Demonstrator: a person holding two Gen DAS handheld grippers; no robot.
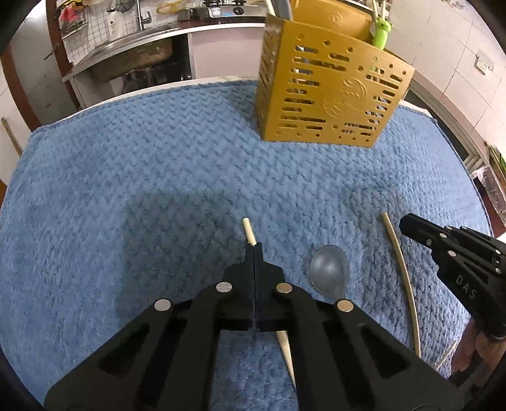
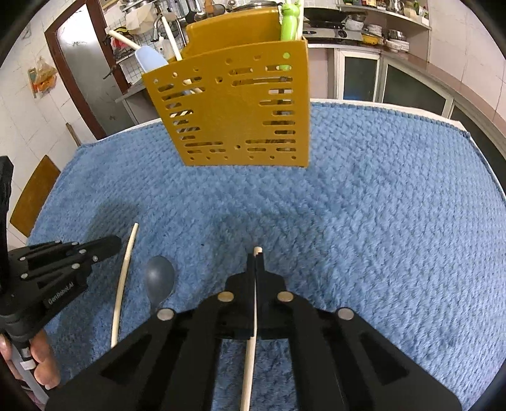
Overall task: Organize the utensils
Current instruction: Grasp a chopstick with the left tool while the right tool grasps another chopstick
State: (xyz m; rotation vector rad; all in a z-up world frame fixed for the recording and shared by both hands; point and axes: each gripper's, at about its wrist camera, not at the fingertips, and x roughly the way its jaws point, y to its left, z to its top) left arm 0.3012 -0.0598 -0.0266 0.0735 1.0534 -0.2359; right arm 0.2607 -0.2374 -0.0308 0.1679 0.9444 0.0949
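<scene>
Both tongs were pressed together, each pinching a pale chopstick down on the blue towel [image 1: 158, 164] that covered the bench. My left tongs [image 1: 254, 248] had the first chopstick [image 1: 248, 230] clamped near its blunt end, with that end poking out past the tips and the thin end trailing back under the frame. In the right wrist view, my right tongs [image 2: 255, 257] gripped the second chopstick [image 2: 249, 363] the same way, its blunt end just showing beyond the tips and the shaft running back between the closed jaws.

Between the two chopsticks a clear plastic spoon [image 1: 329, 268] lay on the towel, bowl pointing away from me, just beside the left tongs' frame. From the left wrist view the second chopstick sat to the right of the spoon, and the right tongs came in from the right edge, though I could not see the pinch from there.

Farther back on the towel stood a yellow slotted holder [image 1: 329, 91], upright, well apart from both tongs. A green handle [image 2: 289, 25] and a pale blue spatula [image 2: 151, 61] stuck up out of it. A person's fingers [image 2: 44, 357] held the left grip.
</scene>
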